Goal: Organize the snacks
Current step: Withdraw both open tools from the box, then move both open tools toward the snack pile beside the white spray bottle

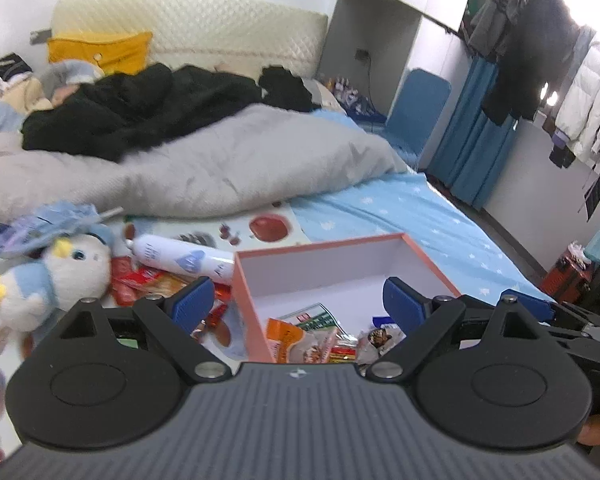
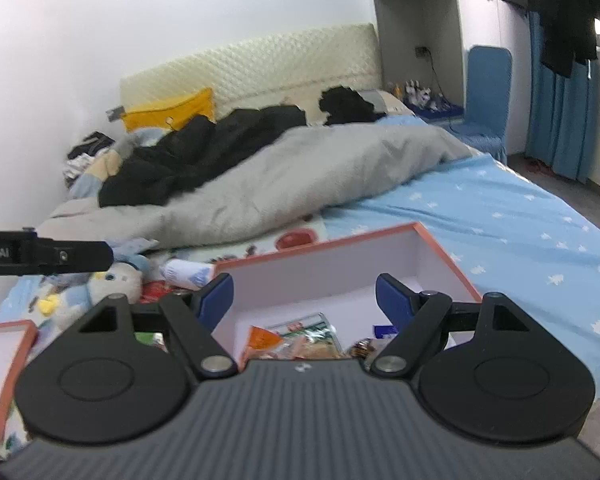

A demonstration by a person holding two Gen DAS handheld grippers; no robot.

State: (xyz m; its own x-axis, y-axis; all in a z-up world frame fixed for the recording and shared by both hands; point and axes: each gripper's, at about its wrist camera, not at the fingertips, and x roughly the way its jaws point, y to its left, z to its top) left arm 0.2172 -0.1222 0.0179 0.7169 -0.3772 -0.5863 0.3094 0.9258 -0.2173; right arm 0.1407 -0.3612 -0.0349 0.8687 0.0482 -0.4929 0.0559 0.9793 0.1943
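Left wrist view: left tool (image 1: 299, 300) hovers level, fingers apart and empty, over the pink box (image 1: 256, 304) on the bed; loose snack packets (image 1: 156, 280) beside it look light, crinkly and slippery, best pinched at a sealed edge. Right wrist view: right tool (image 2: 304, 300) likewise apart, empty, above boxed packets (image 2: 300, 336).

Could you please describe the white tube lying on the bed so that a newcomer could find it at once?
Start at the open pink-rimmed cardboard box on the bed. Just outside its left wall lies a white cylindrical tube with pale blue print, on its side. It sits between the box and a blue-and-white plush bird, the only smooth white cylinder among red crinkly snack wrappers.
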